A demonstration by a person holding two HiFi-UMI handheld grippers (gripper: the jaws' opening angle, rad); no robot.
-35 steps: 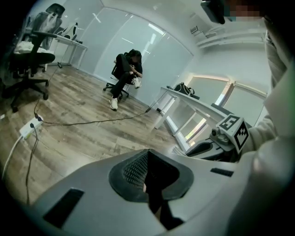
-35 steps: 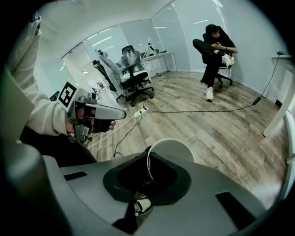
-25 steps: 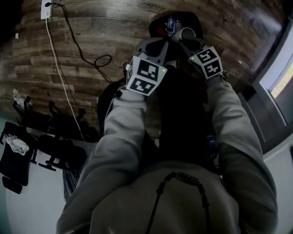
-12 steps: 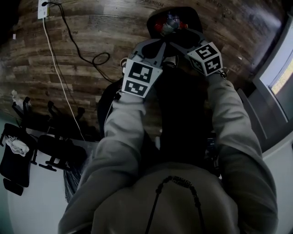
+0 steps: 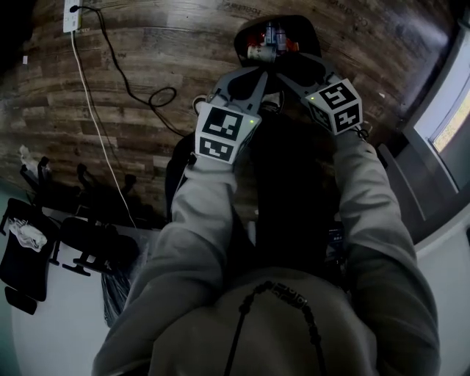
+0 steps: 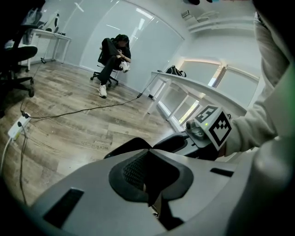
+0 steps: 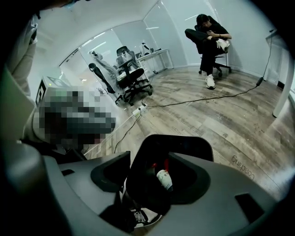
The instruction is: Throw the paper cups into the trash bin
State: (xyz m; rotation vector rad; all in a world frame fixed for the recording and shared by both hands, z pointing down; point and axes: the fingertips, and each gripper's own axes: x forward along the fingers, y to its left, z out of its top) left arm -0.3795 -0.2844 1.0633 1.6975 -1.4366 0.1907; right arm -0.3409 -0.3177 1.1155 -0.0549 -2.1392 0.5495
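The paper cup (image 5: 258, 52) lies in the black trash bin (image 5: 312, 33) at the frame's top centre (amid other litter (image 5: 288, 45)), the right gripper (image 5: 297, 67) just below it, its jaws just opened wide and empty, the left gripper (image 5: 251, 79) beside it, jaws together, holding nothing.

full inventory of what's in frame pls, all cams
trash bin: 1, black, on floor below both grippers
paper cup: 1, white, inside bin
floor: 1, brown wood planks
power strip: 1, white, on floor; black cable plugged in
office chairs: at least 2, black, far side of room
seated person: 1, dark clothes, by far wall
desk: 1, white, dark bag on top
left gripper: 1, grey, shut, empty
right gripper: 1, grey, jaws have just been opening, nothing between them
sleeves: 2, grey, person's arms
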